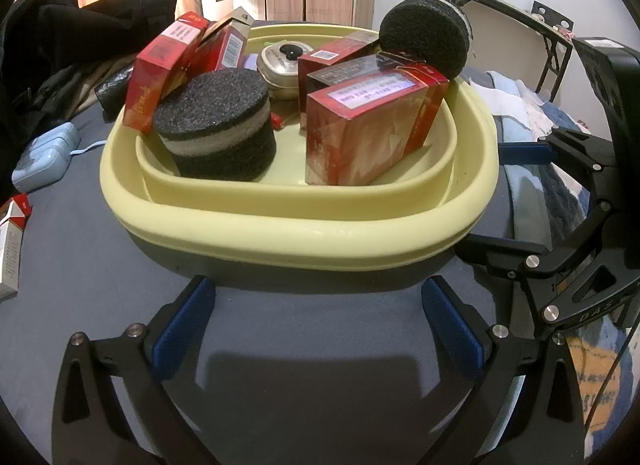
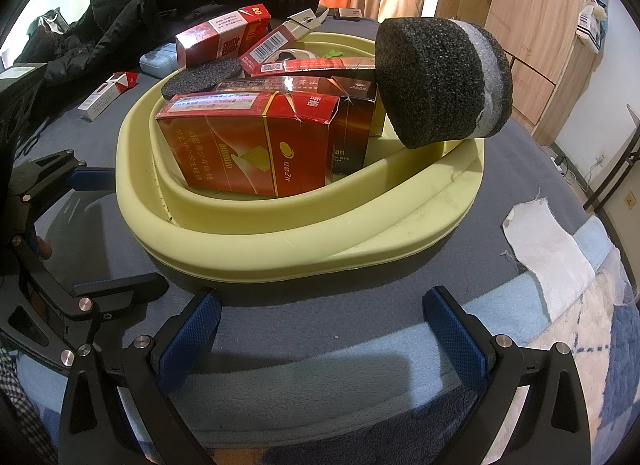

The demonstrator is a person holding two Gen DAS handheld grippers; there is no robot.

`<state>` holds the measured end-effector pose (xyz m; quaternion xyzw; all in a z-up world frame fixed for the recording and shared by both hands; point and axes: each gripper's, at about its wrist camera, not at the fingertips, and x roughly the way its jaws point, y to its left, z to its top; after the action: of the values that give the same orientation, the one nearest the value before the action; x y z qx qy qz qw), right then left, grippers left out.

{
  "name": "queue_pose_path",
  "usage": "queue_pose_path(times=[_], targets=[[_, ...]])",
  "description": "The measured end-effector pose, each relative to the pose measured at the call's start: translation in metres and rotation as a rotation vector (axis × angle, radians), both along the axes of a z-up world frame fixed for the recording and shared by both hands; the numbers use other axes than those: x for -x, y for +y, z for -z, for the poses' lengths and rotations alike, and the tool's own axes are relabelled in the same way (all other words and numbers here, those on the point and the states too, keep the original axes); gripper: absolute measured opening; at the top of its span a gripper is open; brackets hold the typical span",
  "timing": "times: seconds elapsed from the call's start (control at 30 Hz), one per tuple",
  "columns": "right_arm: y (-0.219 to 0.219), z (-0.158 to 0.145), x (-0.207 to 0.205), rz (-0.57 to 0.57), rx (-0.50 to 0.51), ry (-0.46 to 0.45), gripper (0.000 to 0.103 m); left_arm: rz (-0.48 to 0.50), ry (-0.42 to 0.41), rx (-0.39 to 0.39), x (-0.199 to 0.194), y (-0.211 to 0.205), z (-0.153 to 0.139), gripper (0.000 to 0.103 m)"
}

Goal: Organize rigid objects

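A pale yellow basin (image 1: 304,241) (image 2: 248,253) sits on a grey-blue surface. It holds several red cigarette boxes (image 1: 360,133) (image 2: 248,145), a round metal tin (image 1: 280,61), and a black foam puck (image 1: 218,121) with a grey band. A second foam puck (image 1: 426,35) (image 2: 444,81) leans on the basin's right rim. My left gripper (image 1: 318,321) is open just short of the basin's near rim, with nothing between its fingers. My right gripper (image 2: 320,329) is open as well, near the basin's right front, and it shows at the right edge of the left wrist view (image 1: 516,209).
A light blue case (image 1: 44,161) (image 2: 158,59) and a white and red box (image 1: 10,249) (image 2: 106,95) lie left of the basin. Dark clothing (image 2: 180,1) is heaped behind. A white cloth (image 2: 552,249) and patterned blue blanket lie at the right. Wooden cabinets stand at the back.
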<state>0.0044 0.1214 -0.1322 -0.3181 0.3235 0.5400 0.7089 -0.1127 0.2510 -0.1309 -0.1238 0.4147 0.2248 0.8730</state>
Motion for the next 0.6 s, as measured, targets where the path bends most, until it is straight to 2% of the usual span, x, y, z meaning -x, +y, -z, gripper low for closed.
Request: queue_pose_path(times=[0.6], targets=[[-0.0003, -0.0003, 0.0002, 0.000, 0.000, -0.001, 0.103, -0.001, 0.003, -0.006, 0.0053, 0.0029, 0.0008, 0.103]])
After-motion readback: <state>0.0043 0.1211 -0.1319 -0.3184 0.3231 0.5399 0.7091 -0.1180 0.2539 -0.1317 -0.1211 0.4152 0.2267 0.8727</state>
